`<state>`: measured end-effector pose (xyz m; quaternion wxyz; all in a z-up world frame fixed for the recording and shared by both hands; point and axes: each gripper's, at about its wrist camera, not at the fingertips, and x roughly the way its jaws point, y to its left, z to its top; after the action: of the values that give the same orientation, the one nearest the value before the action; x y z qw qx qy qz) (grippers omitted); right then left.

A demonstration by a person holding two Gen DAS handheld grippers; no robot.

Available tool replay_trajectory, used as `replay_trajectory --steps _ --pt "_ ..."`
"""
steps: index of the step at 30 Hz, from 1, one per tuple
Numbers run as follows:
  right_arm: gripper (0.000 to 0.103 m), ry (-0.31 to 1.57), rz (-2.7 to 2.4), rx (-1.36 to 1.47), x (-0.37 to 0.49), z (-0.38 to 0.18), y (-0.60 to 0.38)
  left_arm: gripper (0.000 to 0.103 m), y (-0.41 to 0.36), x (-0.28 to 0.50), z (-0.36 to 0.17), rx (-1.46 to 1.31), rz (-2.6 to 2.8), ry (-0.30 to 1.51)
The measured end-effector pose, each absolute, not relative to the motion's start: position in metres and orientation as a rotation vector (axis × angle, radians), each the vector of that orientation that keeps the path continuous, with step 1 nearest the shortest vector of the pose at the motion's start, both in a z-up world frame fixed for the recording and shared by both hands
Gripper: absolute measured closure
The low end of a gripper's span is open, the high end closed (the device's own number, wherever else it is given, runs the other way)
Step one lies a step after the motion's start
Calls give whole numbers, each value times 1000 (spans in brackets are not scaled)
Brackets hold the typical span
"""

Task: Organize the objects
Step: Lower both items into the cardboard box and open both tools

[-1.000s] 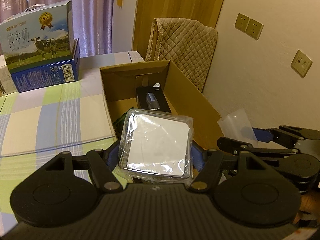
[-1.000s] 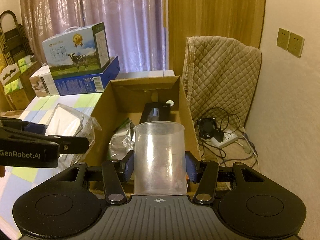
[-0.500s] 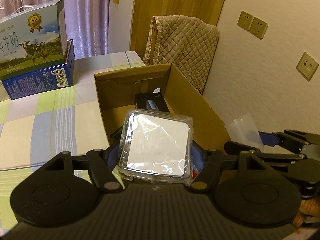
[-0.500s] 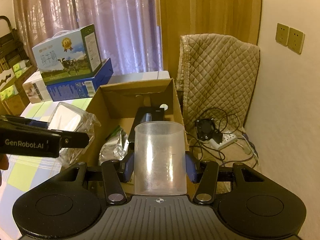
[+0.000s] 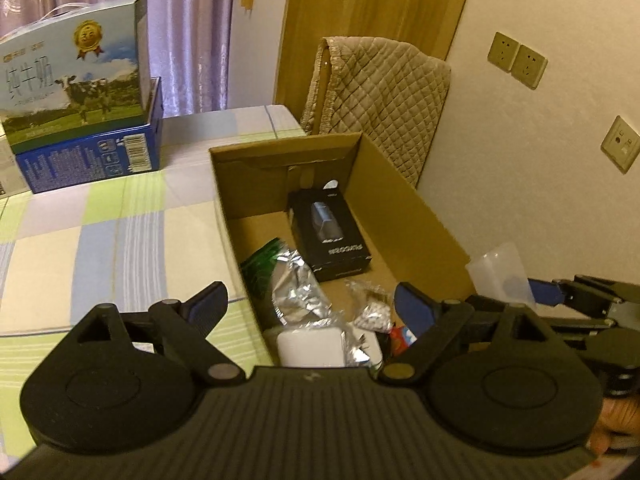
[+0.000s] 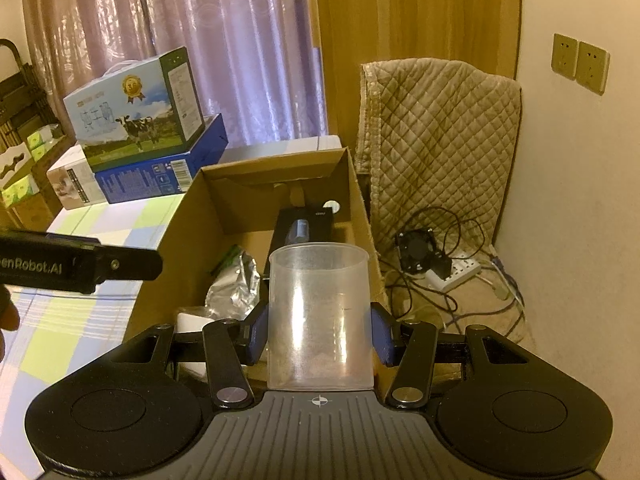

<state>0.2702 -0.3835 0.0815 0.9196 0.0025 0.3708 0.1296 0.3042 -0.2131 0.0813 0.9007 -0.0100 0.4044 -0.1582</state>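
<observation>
An open cardboard box [image 5: 404, 208] [image 6: 188, 216] sits on the checked cloth. Inside lie a black product box [image 5: 328, 236] [image 6: 304, 224], a silver foil bag [image 5: 296, 292] [image 6: 236, 288] and small wrapped items [image 5: 372, 308]. A white plastic-wrapped packet [image 5: 312, 346] [image 6: 192, 322] rests at the box's near end. My left gripper [image 5: 310, 306] hangs open just above that packet, holding nothing. My right gripper [image 6: 318, 330] is shut on a clear plastic cup [image 6: 318, 316], upright over the box's near right corner. The cup [image 5: 500, 272] and right gripper also show in the left wrist view.
Stacked milk cartons [image 5: 76, 80] [image 6: 136, 120] stand on a blue box [image 5: 96, 152] at the table's far left. A quilted cover [image 6: 436, 136] drapes a chair behind the box. Cables and a power strip [image 6: 452, 272] lie on the floor by the wall.
My left gripper opened and let go of the white wrapped packet, which now lies in the cardboard box. The right gripper still holds the cup, nearly unmoved.
</observation>
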Motion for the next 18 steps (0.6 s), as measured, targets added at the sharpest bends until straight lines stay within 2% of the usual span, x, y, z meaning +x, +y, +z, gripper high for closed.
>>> replay_trajectory --steps 18 --pt "54 763 299 18 268 90 -368 15 -201 282 77 7 -309 850"
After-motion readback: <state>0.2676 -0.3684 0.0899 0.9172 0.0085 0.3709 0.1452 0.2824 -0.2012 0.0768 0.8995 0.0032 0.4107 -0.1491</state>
